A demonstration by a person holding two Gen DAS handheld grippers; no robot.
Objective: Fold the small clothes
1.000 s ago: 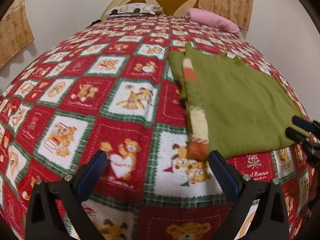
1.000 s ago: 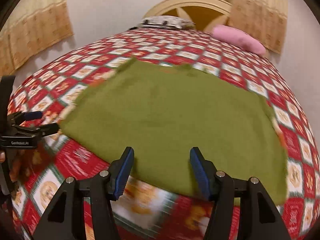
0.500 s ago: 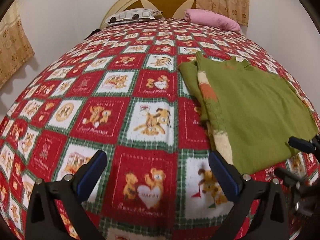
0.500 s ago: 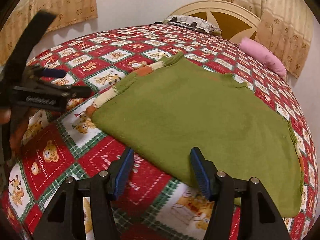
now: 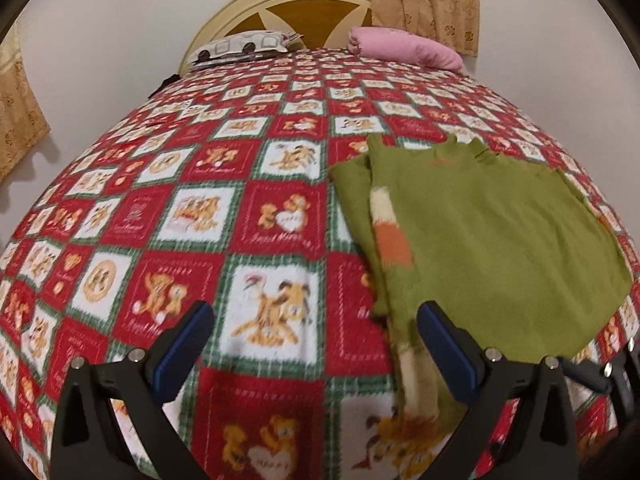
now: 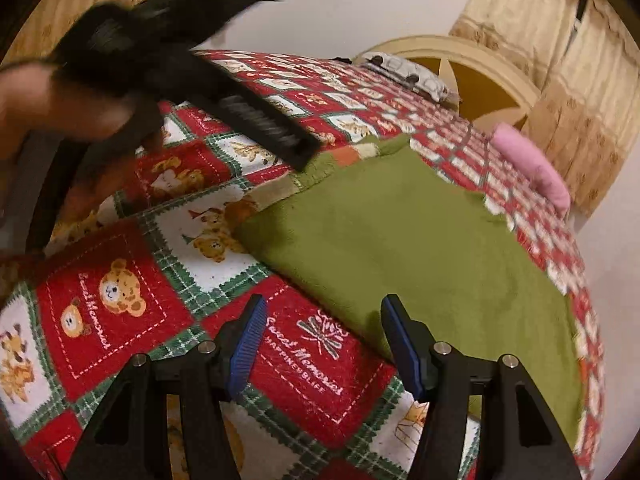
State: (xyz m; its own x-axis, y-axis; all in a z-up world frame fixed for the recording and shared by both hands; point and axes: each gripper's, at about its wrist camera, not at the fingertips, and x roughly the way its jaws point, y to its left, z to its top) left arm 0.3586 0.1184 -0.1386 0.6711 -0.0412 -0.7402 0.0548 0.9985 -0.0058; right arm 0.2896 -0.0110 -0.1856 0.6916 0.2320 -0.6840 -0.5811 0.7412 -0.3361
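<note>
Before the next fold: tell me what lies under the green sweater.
The green sweater lies flat on the red teddy-bear bedspread. Its striped sleeve is tucked beneath the left edge, only partly showing. Anything else under the body is covered.

The striped sleeve (image 5: 416, 364) of the green sweater (image 5: 500, 240) is being partly hidden behind a finger of the left gripper (image 5: 312, 340), and its cuff is being blurred. In the right wrist view, the left gripper (image 6: 168, 60) is being smeared and cut off by the frame's edge, so its fingers are not being shown. The sweater's (image 6: 420, 240) far edge is being blurred.
</note>
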